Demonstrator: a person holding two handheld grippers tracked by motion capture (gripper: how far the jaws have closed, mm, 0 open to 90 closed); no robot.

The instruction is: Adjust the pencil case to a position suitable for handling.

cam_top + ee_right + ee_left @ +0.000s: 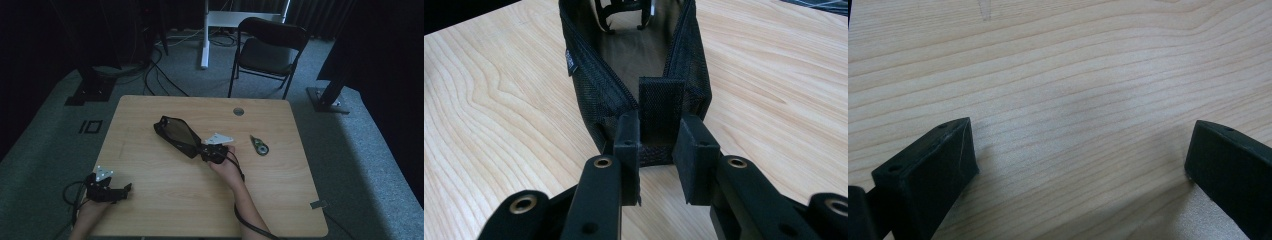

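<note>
A black mesh pouch (177,134) lies unzipped near the middle of the wooden table (165,200), its mouth gaping upward. My right gripper (204,150) meets its near end. In the right gripper view the pouch (599,95) runs away from me, and the right gripper (659,150) is shut on the fabric tab (661,102) at the pouch's end. My left gripper (127,189) rests at the table's front left, far from the pouch. It stands open (1080,160) over bare wood (1073,75), with nothing between its jaws.
A small green and grey tape dispenser (260,145) lies to the right of my right hand. A round cable hole (238,111) sits near the table's far edge. A black folding chair (267,50) stands beyond the table, with cables on the carpet.
</note>
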